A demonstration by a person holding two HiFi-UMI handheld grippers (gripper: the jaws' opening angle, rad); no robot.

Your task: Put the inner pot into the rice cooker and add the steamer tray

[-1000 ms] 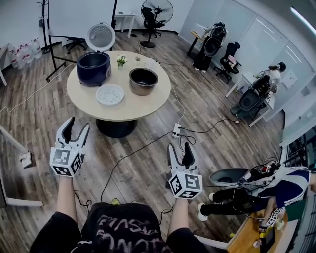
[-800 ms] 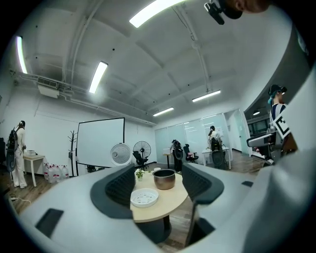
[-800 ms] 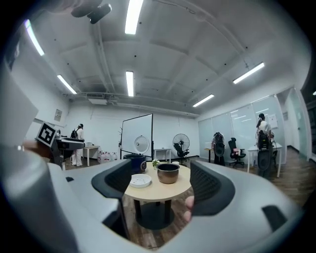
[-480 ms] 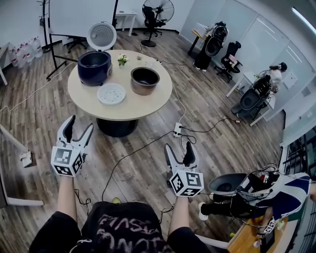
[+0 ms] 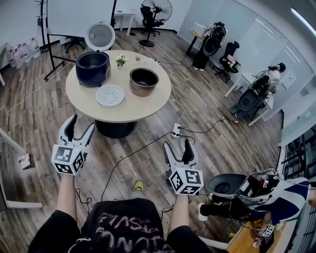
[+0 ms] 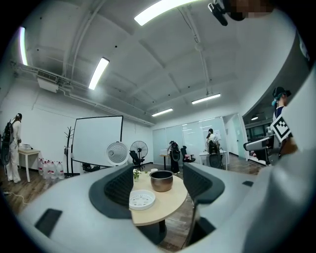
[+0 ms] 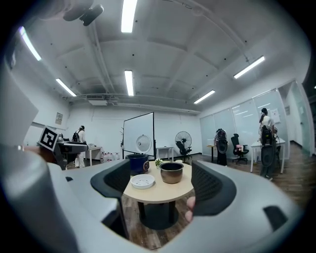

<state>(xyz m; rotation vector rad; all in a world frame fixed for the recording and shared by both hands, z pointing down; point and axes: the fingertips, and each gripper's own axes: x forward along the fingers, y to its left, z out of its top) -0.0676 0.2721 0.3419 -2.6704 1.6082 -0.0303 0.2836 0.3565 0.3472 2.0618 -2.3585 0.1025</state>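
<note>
On the round table (image 5: 123, 111) ahead stand a dark blue rice cooker (image 5: 93, 66) with its lid up, a metal inner pot (image 5: 143, 80) to its right and a white steamer tray (image 5: 109, 95) in front. My left gripper (image 5: 80, 126) and right gripper (image 5: 177, 148) hover over the floor, well short of the table. Both are open; their jaws have just been opening, with nothing between them. The left gripper view shows the pot (image 6: 162, 181) and tray (image 6: 142, 199) far off. In the right gripper view are the cooker (image 7: 137, 164), tray (image 7: 142, 181) and pot (image 7: 172, 173).
A small plant (image 5: 121, 60) stands at the table's far side. A power strip (image 5: 176, 131) and cables lie on the wooden floor between me and the table. A person (image 5: 256, 197) with equipment is low at the right. A fan (image 5: 157, 10) and chairs stand at the back.
Both grippers' jaws have spread wider. Both hands have edged forward, and a yellow-green shoe has come into sight on the floor between the arms.
</note>
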